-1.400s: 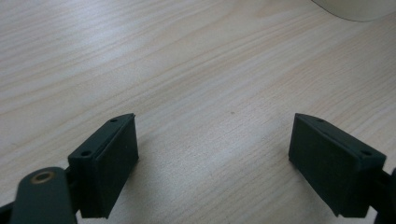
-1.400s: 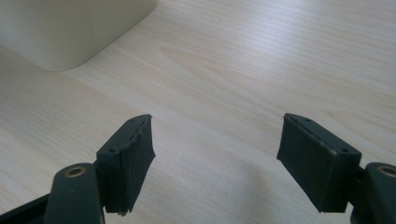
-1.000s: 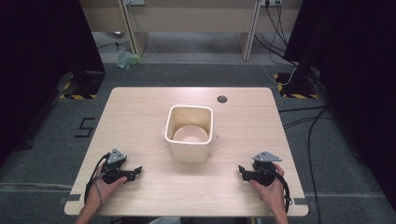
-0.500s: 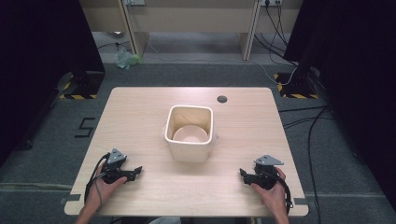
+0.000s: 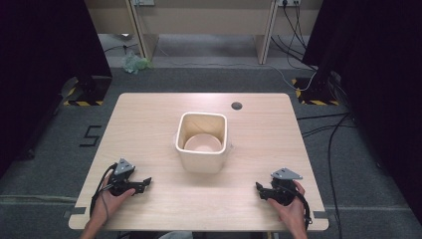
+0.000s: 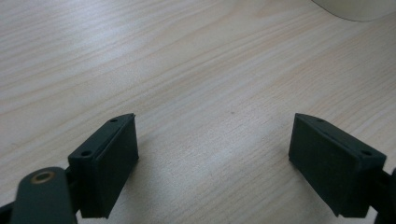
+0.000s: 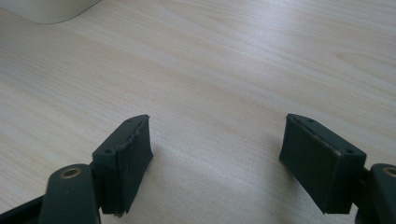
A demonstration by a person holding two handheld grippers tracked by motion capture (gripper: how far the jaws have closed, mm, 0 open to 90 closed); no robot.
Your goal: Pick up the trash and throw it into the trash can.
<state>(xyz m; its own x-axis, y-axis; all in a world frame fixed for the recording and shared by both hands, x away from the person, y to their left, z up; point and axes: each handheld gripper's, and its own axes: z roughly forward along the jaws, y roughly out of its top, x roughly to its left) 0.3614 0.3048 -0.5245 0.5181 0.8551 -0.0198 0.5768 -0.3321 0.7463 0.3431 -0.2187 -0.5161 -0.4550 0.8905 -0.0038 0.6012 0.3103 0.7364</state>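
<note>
Item count at my station

I hold two grippers: left gripper [image 5: 145, 182] and right gripper [image 5: 259, 188]. On one table [image 5: 149, 124]: one cream square bin [image 5: 202, 160], one bowl [image 5: 203, 143] inside it, one dark round cap [image 5: 236, 105].

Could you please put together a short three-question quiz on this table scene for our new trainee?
1. True or false: the left gripper is shut on the bowl.
2. What lies inside the cream square container? A) a bowl B) a spoon C) a cloth
3. How do the jaws of the right gripper stand, and what lies between them?

Key
1. False: its jaws are wide apart above the bare table, and the bowl sits untouched in the container.
2. A.
3. Open wide, with bare wood between them.
</note>
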